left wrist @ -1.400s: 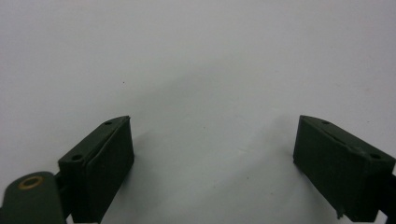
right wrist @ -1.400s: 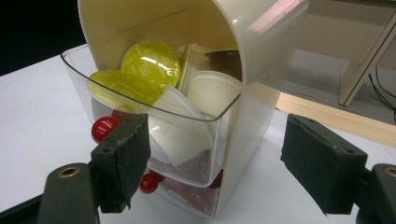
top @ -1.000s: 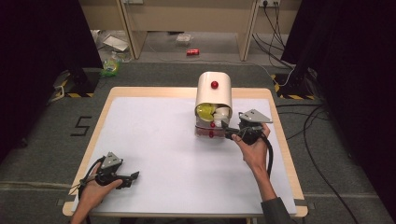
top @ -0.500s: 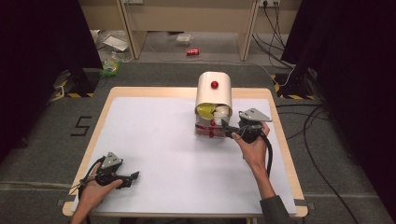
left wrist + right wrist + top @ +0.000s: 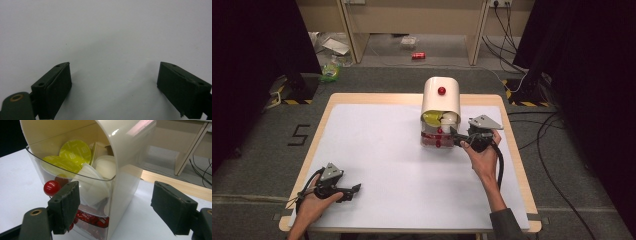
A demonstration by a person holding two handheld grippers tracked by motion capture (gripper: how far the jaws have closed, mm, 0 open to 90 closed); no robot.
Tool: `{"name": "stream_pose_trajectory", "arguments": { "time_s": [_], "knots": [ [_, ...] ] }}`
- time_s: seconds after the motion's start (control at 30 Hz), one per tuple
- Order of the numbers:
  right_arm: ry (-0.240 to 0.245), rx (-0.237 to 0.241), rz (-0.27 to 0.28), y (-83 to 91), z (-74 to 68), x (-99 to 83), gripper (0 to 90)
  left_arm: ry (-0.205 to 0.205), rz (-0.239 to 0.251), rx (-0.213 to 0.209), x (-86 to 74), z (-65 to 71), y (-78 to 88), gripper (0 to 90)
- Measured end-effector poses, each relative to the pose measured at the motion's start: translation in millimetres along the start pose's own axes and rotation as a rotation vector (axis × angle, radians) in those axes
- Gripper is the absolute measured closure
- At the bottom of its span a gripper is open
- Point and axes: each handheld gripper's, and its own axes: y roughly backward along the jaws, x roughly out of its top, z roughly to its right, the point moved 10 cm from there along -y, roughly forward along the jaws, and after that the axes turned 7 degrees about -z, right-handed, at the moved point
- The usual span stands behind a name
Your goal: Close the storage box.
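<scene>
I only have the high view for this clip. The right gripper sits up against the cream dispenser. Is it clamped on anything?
Observer: No. In the right gripper view, the right gripper has just been opening its jaws. A corner of the clear bin stands between them, not clamped.
Operator: What is in that bin?
Observer: Round pods, some with yellow lids, others white.
Operator: And the left gripper?
Observer: The left gripper is open, with bare white table between its jaws.
</scene>
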Motion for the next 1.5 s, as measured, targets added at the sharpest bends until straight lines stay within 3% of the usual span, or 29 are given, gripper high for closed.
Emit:
{"name": "stream_pose_trajectory", "arguments": {
  "time_s": [0.57,1.5],
  "knots": [
    [-0.015,-0.006,-0.003,9.9,6.6,-3.6,26.9,-0.001,0.000,0.001,0.0,-0.1,0.1,11.5],
    [-0.014,-0.030,-0.031,28.2,19.3,-23.1,20.3,-0.001,-0.001,0.002,-0.1,-0.2,0.1,11.5]
  ]
}}
